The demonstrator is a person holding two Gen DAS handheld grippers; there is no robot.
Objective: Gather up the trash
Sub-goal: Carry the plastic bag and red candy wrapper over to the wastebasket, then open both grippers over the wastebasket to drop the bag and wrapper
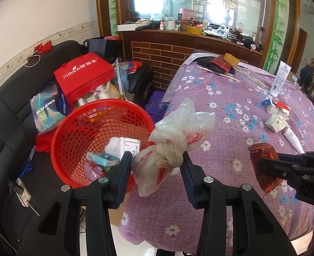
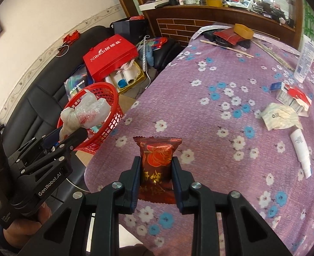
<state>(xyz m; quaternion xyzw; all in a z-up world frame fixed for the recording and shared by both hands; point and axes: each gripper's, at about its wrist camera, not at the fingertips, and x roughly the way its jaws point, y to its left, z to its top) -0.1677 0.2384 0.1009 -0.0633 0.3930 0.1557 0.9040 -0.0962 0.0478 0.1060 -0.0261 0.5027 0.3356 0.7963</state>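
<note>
My left gripper [image 1: 157,160] is shut on a knotted clear plastic bag [image 1: 174,140] with red print, held in the air beside the table's left edge. The red mesh basket [image 1: 75,128] sits just left of it, with cartons and wrappers inside. My right gripper [image 2: 156,166] is shut on a dark red snack packet [image 2: 157,153] with a rose on it, held above the purple flowered tablecloth [image 2: 199,111]. In the right wrist view the left gripper [image 2: 71,134] holds the bag [image 2: 86,111] in front of the basket [image 2: 110,125]. In the left wrist view the packet [image 1: 261,160] shows at the right.
On the table lie crumpled paper [image 2: 278,117], a torn red and white carton [image 2: 293,98], a small white tube [image 2: 300,149], a tall white tube [image 2: 306,57], chopsticks [image 2: 225,47] and a tape roll [image 2: 243,31]. A black sofa [image 1: 9,111] holds a red gift bag [image 1: 84,74].
</note>
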